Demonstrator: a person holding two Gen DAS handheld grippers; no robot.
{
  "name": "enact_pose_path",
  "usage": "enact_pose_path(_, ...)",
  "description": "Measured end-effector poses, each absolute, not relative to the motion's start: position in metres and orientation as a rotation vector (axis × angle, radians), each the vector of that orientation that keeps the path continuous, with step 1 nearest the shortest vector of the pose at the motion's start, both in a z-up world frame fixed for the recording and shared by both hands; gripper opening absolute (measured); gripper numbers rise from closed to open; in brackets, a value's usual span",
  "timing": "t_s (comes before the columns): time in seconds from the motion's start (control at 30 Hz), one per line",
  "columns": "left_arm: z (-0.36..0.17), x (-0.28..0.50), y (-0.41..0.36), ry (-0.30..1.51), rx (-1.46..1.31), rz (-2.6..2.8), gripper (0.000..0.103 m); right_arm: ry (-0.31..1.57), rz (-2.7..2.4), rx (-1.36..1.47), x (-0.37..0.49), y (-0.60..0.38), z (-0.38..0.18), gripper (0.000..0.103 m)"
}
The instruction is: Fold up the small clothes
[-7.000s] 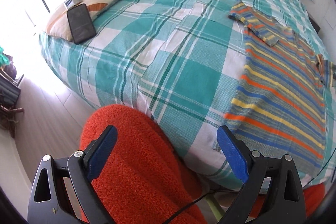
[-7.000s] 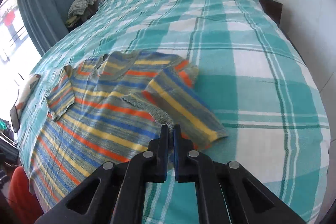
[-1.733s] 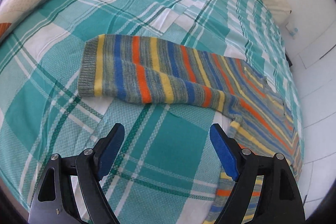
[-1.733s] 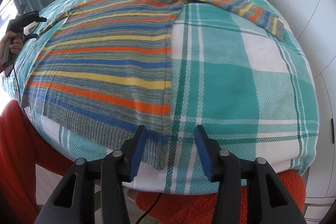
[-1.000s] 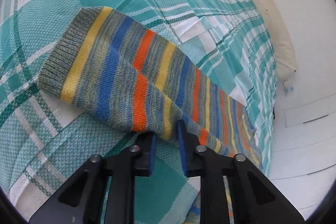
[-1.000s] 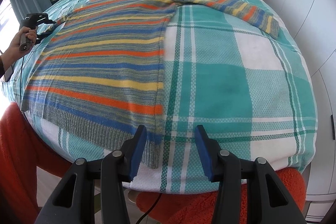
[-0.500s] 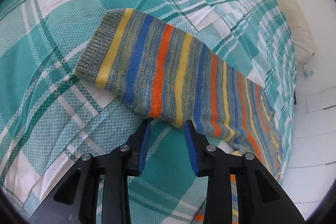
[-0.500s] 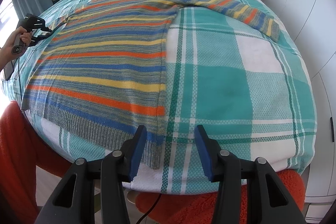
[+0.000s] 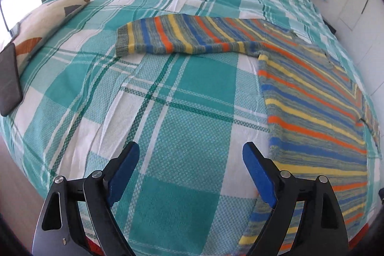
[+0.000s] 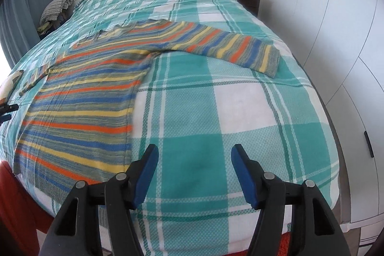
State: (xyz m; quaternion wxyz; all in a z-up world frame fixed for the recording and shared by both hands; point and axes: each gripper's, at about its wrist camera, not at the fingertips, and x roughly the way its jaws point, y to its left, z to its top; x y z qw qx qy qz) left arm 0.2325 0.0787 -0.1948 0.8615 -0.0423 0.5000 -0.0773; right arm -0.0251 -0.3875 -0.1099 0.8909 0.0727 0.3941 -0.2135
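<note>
A striped knit sweater in blue, orange, yellow and grey lies flat on the teal plaid bed. Its left sleeve stretches out to the left in the left wrist view. In the right wrist view the sweater body lies at left and its right sleeve stretches out to the right. My left gripper is open and empty, above the bedspread left of the sweater's hem. My right gripper is open and empty, above the bedspread right of the hem.
A patterned pillow with a dark phone on it lies at the bed's left edge. A pile of clothes sits beyond the far left corner. White wardrobe doors stand close on the right. A red chair is below the bed's foot.
My left gripper has let go of the left sleeve, opened wide and pulled back towards the bed's foot. My right gripper has opened wider and shifted right, off the hem.
</note>
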Motion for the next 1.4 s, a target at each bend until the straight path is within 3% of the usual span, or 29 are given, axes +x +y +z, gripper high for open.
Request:
enact_pose_path(0.1,-0.214,0.237,0.071,0.996,0.042,-0.105,0.091,0.792,-0.525,0.148,-0.018,-0.415,-0.126,0.065)
enact_pose_path(0.13,-0.224,0.238,0.069,1.006,0.08,-0.098,0.099,0.8,-0.539,0.151,-0.016,-0.421,-0.136,0.065)
enact_pose_path(0.2,-0.232,0.234,0.077,0.966,0.043,-0.092,0.103,0.845,-0.538,0.218,-0.015,-0.435,-0.16,0.067)
enact_pose_path(0.3,-0.235,0.226,0.089,0.928,-0.043,-0.107,0.103,0.797,-0.515,0.282,-0.018,-0.441,-0.159,0.079)
enact_pose_path(0.7,-0.236,0.212,0.094,0.902,-0.064,-0.162,0.103,0.76,-0.48,0.272,-0.014,-0.432,-0.171,0.098)
enact_pose_path(1.4,-0.237,0.213,0.093,0.906,-0.051,-0.156,0.103,0.767,-0.486,0.244,-0.009,-0.426,-0.174,0.103)
